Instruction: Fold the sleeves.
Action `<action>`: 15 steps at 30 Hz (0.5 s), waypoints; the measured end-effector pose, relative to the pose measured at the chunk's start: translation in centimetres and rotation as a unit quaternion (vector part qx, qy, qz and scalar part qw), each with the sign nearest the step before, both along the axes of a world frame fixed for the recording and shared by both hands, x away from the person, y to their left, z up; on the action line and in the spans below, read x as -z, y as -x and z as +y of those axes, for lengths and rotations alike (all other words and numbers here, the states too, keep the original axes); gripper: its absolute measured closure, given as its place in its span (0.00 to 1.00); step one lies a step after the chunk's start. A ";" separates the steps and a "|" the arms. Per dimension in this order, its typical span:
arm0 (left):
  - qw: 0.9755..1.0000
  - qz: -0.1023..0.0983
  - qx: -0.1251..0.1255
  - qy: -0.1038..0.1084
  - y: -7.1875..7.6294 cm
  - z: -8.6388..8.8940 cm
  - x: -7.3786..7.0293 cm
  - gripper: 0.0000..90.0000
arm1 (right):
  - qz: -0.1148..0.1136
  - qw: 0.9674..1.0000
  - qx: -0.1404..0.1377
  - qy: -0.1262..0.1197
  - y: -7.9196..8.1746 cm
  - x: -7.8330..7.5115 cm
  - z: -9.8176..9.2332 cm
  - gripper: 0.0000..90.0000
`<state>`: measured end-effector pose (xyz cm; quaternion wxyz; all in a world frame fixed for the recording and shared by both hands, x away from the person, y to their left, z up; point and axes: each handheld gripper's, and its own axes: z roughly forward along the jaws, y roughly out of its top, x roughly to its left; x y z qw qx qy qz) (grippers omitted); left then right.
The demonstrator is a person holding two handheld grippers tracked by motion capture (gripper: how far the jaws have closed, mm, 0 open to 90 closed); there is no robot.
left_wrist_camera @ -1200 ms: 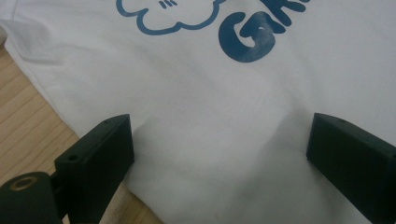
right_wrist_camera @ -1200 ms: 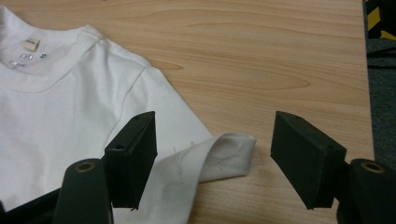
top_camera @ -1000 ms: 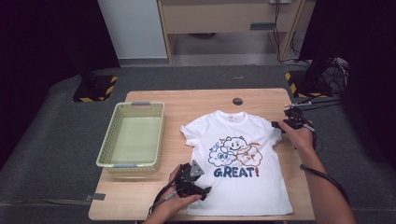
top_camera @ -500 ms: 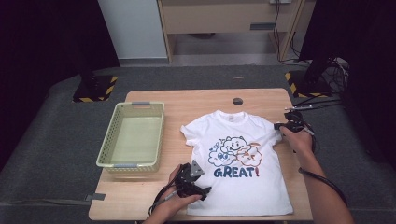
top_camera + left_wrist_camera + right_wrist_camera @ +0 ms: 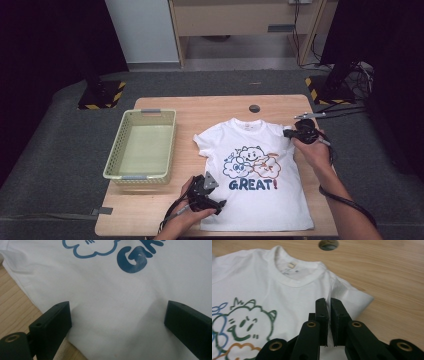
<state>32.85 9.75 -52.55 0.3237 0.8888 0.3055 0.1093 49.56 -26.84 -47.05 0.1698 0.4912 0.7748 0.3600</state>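
Dark curtains and grey floor mats ring a small wooden table (image 5: 210, 107), where a white T-shirt (image 5: 260, 210) lies spread flat, front up, collar toward the far edge, on the right half of the top. A pale green basket (image 5: 116, 159) sits just beside it on the left.

What has changed is on the person's right. The right gripper (image 5: 328, 302) stood with its jaws apart a second ago; they have just been closing, and now they are together, pinching a fold of the shirt at the sleeve and shoulder. The hand has drifted a little toward the collar, and the sleeve edge looks slightly gathered under it. I'd judge that a first fold of that side is starting.

At the near left corner of the shirt the left gripper (image 5: 117, 322) has not moved. Its jaws stand wide apart over the hem, the cloth between them but not pressed. It probably must clamp before both corners can be carried over together.

Blue letters with a red mark read "GREAT!" (image 5: 253, 185) beneath cartoon clouds. A small neck label (image 5: 292, 265) is too blurred to read.
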 end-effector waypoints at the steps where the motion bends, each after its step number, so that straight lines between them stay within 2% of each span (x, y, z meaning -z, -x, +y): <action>1: 1.000 0.000 0.000 0.000 0.0 0.0 0.0 0.08 | -0.002 1.000 -0.008 0.002 0.2 0.0 0.6 0.95; 5: 1.000 0.000 0.000 0.001 0.0 0.0 0.0 0.08 | -0.011 0.999 -0.038 0.012 0.8 0.1 2.8 0.94; 10: 1.000 0.000 0.000 0.001 0.0 0.0 0.0 0.07 | -0.009 0.998 -0.061 0.021 1.4 0.8 4.8 0.93; 15: 1.000 0.000 0.001 0.001 0.0 0.1 0.0 0.07 | -0.007 0.997 -0.079 0.017 1.6 1.5 6.0 0.80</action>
